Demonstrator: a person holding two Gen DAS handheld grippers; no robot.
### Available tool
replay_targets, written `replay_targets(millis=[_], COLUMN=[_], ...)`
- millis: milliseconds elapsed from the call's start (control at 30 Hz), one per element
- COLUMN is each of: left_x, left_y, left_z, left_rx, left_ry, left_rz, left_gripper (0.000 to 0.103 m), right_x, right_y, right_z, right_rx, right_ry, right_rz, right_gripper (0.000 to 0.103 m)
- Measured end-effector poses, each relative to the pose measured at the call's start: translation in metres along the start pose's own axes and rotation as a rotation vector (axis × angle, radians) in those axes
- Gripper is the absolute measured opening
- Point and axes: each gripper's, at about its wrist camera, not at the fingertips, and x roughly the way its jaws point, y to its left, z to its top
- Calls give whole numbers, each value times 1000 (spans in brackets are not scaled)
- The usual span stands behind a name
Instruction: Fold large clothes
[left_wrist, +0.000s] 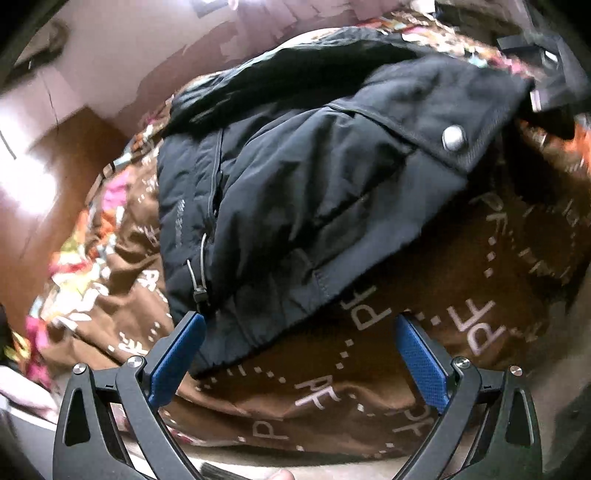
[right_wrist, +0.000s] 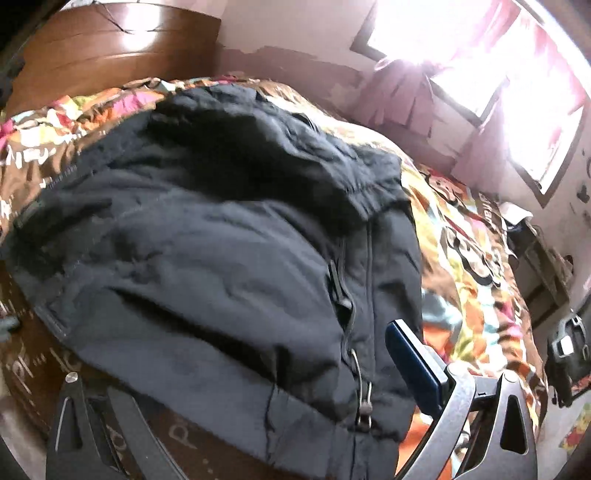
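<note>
jacket (left_wrist: 303, 177) x1 | bedspread (left_wrist: 424, 369) x1 | grippers x2: left gripper (left_wrist: 301, 325), right gripper (right_wrist: 258, 373)

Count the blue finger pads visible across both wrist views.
3. Left view: two, one left touching the black jacket hem, one right over the brown bedspread. Right view: one right of the jacket; its partner is hidden under fabric.

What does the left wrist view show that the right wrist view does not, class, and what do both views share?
Only the left wrist view shows the jacket's metal snap button and both blue fingers of the open left gripper. Only the right wrist view shows the bright window and the right gripper, one finger hidden under the cloth. Both show the dark jacket, its toggled drawcord, and the brown patterned bedspread.
</note>
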Motion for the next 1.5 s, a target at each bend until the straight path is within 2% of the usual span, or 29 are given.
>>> replay_targets(millis=[167,333,433,500,567,600,700,867,1033,1133,1167,1233,1300,1367,1400,1433,1500], left_x=[9,8,5,4,3,0,-12,-33,-41,-42,-41,-37,-37,-38,-39,-40,-43], left_y=[-6,12,25,37,49,57,71,81,80,79,79,79,76,70,68,66,67], left_z=[5,7,9,11,14,16,22,40,49,48,46,44,43,44,45,46,49], left_rx=[34,-29,-67,-91,-120,-144,-190,-168,-147,-152,-153,-151,-148,-137,-131,-129,-125], left_ry=[-11,-37,-45,-55,-66,-78,-126,-215,-257,-263,-262,-254,-255,-269,-275,-284,-298], left_rz=[165,221,241,254,262,252,243,271,292,297,299,298,293,316,326,335,330], left_gripper=[100,97,79,61,50,49,46,44,44,44,44,43,36,34,32,31,22], right_x=[-4,-8,-10,-12,-13,-14,-15,-21,-21,-21,-21,-21,-21,-20,-21,-21,-23], right_y=[-20,-32,-40,-42,-43,-42,-40,-29,-13,-7,-5,-2,2,8,11,12,13], right_z=[29,44,51,54,55,54,50,34,7,-7,-11,-17,-19,-18,-17,-16,-14], right_rx=[69,129,169,189,193,190,168,48,-73,-92,-93,-84,-66,-59,-53,-41,-22], right_ry=[-13,-26,-39,-48,-55,-57,-64,-110,-138,-148,-153,-156,-157,-165,-170,-174,-182], right_rz=[82,121,135,137,132,128,95,-34,-131,-161,-160,-118,-77,-68,-57,-44,-43], right_gripper=[102,102,102,102,102,102,102,102,102,101,99,82,51,38,28,23,18])
